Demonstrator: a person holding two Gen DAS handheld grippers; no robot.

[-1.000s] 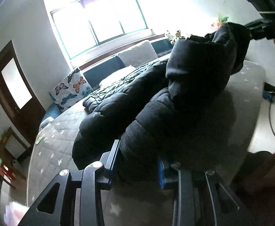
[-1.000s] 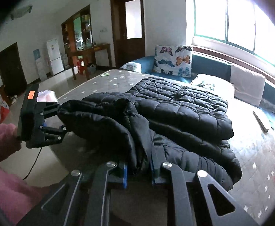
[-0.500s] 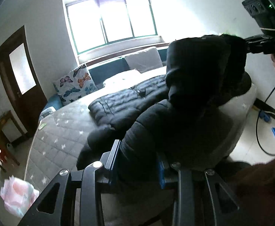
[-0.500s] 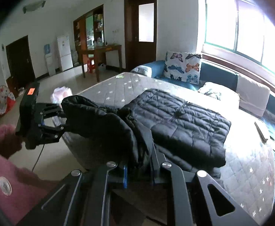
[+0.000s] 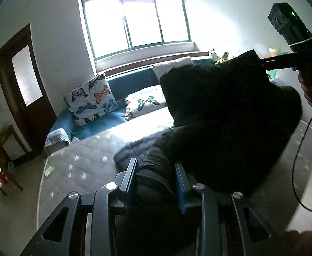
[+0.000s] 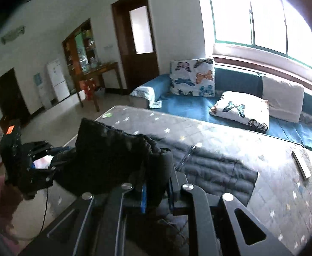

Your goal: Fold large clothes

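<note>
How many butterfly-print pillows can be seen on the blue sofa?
2. One pillow stands upright against the sofa back near its door end; the other pillow lies flat on the seat beside it. The jacket could hide more.

Grey quilted mattress (image 6: 284, 192) with white stars, blue sofa (image 6: 190, 106) under a wide window (image 5: 134, 21), upright butterfly cushion (image 6: 193, 76), second butterfly cushion (image 6: 241, 108) lying flat, dark wooden door (image 6: 137, 38), white fridge (image 6: 57, 81), wooden table (image 6: 100, 70)

Black quilted jacket (image 6: 117, 155) — grey star-dotted mattress (image 6: 279, 202) — butterfly-print pillow (image 6: 193, 77).
</note>
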